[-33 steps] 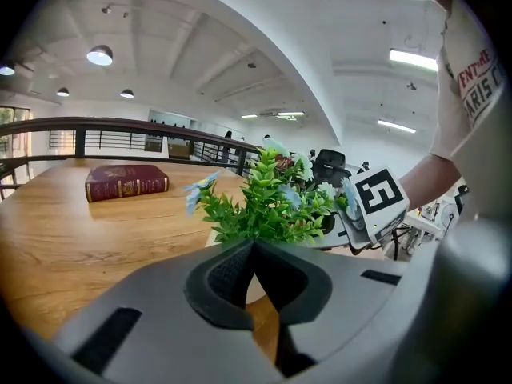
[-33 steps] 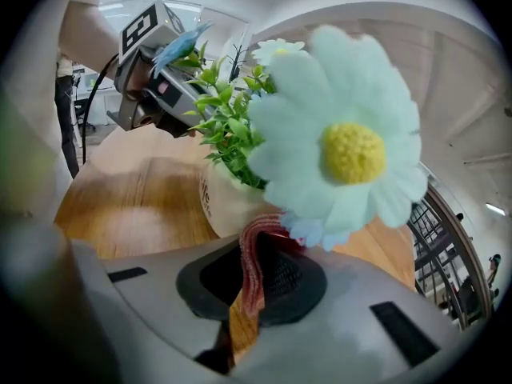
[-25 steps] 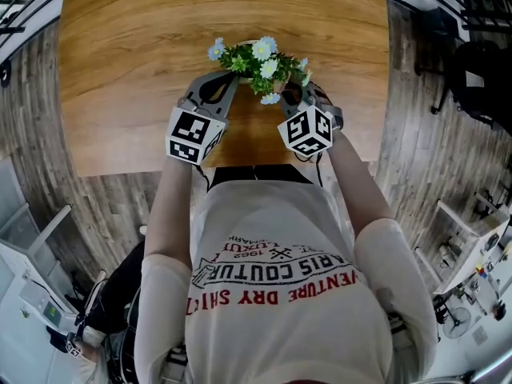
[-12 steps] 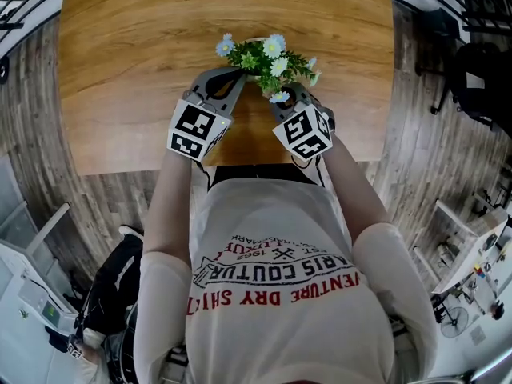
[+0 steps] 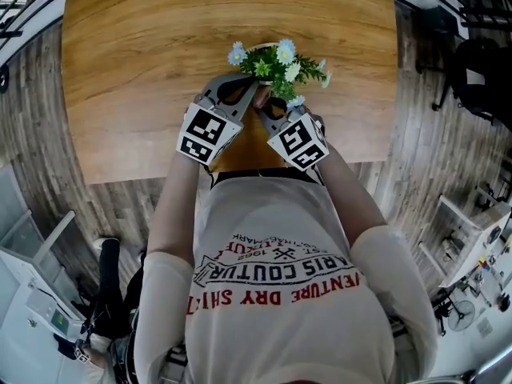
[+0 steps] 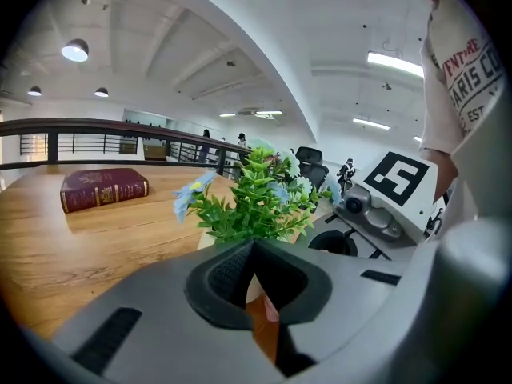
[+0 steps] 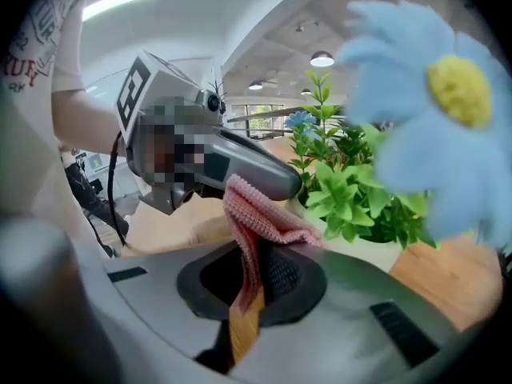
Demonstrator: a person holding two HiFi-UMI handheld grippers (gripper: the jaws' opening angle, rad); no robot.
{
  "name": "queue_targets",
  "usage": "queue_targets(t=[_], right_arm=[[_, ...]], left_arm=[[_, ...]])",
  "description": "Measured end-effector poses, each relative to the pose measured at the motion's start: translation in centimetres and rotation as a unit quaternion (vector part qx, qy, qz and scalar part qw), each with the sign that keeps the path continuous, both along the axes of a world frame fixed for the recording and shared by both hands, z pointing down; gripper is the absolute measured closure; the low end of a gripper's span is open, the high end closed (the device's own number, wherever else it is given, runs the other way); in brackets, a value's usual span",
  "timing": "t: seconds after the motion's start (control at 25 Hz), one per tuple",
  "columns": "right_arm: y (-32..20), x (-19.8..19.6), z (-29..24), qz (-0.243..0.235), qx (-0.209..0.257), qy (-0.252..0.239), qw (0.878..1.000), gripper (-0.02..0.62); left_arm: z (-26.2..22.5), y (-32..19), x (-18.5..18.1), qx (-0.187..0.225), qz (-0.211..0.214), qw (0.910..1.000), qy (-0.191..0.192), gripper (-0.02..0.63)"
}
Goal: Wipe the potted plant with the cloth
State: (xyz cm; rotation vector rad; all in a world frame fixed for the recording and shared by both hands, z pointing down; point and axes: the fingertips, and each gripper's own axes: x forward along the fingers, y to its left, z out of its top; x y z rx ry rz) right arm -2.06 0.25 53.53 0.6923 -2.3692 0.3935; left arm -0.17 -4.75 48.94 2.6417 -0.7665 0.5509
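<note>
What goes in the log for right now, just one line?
left tongs: shut, by potted plant | right tongs: shut on pink cloth, close to plant | red book: far on table

Bright even indoor light, ceiling lamps (image 6: pixel 74 50) glowing, strong fisheye bending at edges, near blue flower (image 7: pixel 432 110) blurred

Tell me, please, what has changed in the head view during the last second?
The right gripper, shut on the cloth, swung from the right side of the plant round to its near side, closer to the left gripper, and its marker cube rolled. The left gripper stayed at the plant's left side, shut.
</note>
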Motion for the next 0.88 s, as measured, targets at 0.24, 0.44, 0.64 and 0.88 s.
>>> queue_targets(t=[0.24,0.44,0.64,0.88], right_arm=[[1.2,1.9,-0.2,0.032,-0.011,0.000,0.999,0.559],[1.0,7.4,-0.3,0.085,-0.019,0.022,0.996,0.560],[-1.1,13.4,0.3,0.179,-0.014,0.044,0.983,0.560],[-5.1,16.8,-0.3,0.167,0.003,0.037,0.985,0.560]], left_arm=[[0.3,0.1,-0.2,0.004,0.013,0.9999,-0.003,0.591],[0.3,0.9,0.2,0.009,0.030,0.9991,-0.029,0.591],[-0.4,1.1,0.9,0.020,-0.009,0.9994,-0.026,0.591],[0.1,0.8,0.5,0.010,-0.093,0.9949,-0.039,0.591]])
